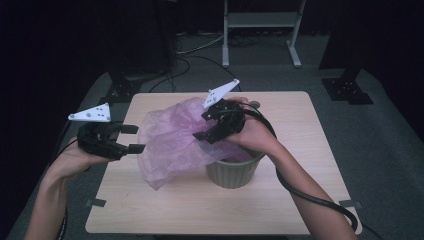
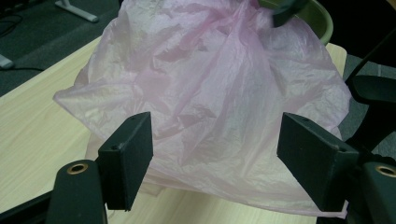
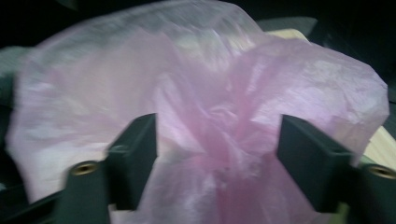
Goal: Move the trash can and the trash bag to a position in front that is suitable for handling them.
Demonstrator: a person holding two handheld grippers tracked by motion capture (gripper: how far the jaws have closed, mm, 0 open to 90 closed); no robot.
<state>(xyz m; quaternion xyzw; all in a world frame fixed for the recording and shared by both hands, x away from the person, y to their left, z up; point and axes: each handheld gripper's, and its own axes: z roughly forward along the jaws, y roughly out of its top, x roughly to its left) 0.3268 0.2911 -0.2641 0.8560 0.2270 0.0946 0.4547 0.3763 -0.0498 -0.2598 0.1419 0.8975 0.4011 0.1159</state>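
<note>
A crumpled pink plastic bag (image 1: 170, 140) spills from a ribbed green pot (image 1: 234, 172) onto the wooden table (image 1: 200, 210), billowing to the left. Just left of the bag, my left gripper (image 1: 134, 138) is open, and the bag (image 2: 219, 93) lies beyond its spread jaws (image 2: 215, 154) without touching them. My right gripper (image 1: 202, 126) hovers above the pot's left rim, also open. In the right gripper view a bunched fold of the bag (image 3: 210, 107) sits between its jaws (image 3: 217, 158), which do not press on it. The pot's rim (image 2: 322, 21) peeks out behind the bag.
The pot stands right of the table's centre, with bare wood (image 1: 165, 210) in front. Tape marks (image 1: 96, 203) sit at the front corners. Behind the table are a metal stand (image 1: 260, 20), dark stand bases (image 1: 347, 90) and floor cables (image 1: 190, 55).
</note>
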